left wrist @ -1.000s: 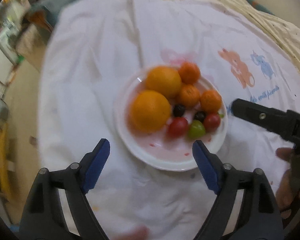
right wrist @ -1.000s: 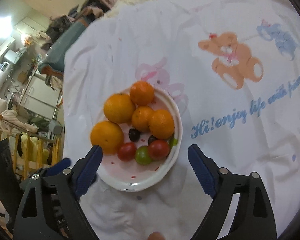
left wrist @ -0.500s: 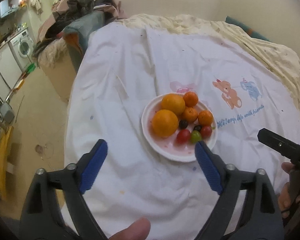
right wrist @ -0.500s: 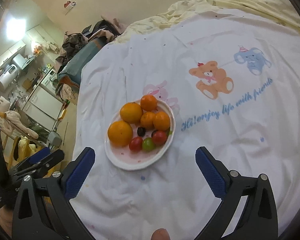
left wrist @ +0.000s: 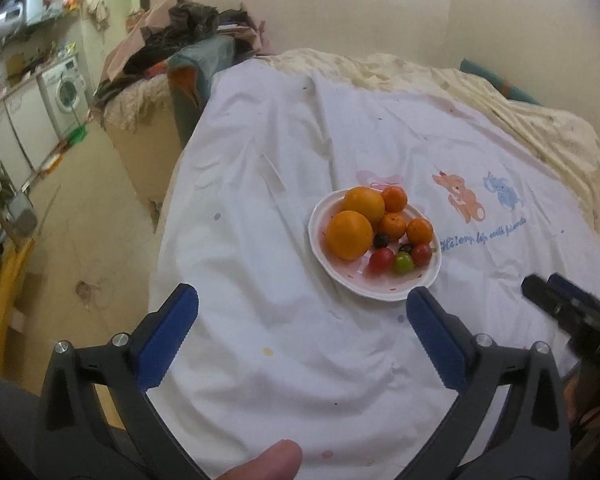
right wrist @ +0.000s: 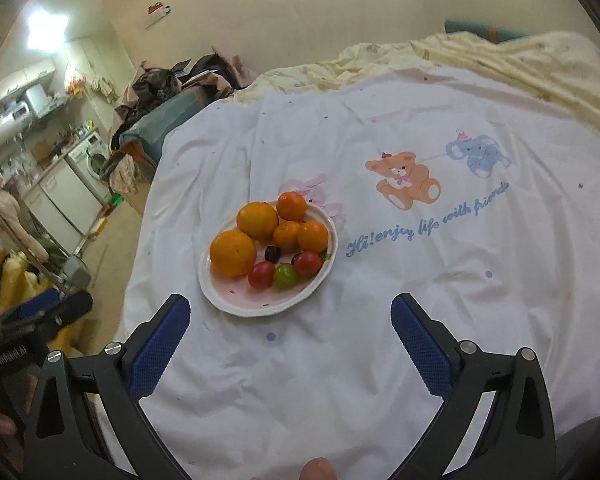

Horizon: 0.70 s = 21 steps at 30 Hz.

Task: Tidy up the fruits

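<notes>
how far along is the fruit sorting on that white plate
It looks finished: two large oranges, three small mandarins and the red, green and dark cherry tomatoes sit grouped on the white scalloped plate, with no loose fruit seen on the white printed sheet. Nothing is in hand: the left gripper and right gripper, jaws just opened wide, hold nothing, clear of the plate. Nothing visible remains.

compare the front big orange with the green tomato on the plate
Size: the big orange is far larger than the green tomato. Colour: the orange is plain orange, the tomato yellow-green. Place: the orange sits at the plate's left side with nothing to its left, while the tomato lies near the front, touching a red tomato on either side. Both are round, whole and rest on the plate.
</notes>
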{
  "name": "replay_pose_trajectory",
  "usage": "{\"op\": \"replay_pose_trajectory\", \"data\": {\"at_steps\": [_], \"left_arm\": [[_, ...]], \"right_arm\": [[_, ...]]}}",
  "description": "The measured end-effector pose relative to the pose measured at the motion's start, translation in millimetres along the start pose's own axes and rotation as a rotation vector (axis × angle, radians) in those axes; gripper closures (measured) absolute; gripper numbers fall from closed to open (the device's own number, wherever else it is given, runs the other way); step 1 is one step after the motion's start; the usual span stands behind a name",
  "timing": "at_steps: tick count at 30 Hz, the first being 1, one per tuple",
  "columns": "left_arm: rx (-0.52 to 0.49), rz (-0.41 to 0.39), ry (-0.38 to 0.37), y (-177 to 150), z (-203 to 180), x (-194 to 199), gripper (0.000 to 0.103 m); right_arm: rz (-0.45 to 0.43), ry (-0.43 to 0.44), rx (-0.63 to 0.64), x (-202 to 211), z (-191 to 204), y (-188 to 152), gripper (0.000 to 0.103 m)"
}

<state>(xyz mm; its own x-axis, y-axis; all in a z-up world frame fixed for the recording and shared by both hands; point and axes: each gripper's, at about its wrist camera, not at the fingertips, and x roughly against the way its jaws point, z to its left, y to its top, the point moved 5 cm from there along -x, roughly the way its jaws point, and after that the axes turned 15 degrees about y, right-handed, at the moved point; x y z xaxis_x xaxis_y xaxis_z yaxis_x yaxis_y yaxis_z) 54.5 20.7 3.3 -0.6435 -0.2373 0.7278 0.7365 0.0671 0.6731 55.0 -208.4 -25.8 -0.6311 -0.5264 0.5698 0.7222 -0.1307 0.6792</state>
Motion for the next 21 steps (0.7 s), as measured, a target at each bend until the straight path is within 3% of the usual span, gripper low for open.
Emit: {"op": "replay_pose_trajectory", "data": {"at_steps": [21], "left_arm": [[-0.013,-0.036,-0.013,-6.6,-9.7,-4.2,0.000]], "right_arm": [[-0.010,-0.061,0.094,-13.0,10.7,-2.5,0.000]]}}
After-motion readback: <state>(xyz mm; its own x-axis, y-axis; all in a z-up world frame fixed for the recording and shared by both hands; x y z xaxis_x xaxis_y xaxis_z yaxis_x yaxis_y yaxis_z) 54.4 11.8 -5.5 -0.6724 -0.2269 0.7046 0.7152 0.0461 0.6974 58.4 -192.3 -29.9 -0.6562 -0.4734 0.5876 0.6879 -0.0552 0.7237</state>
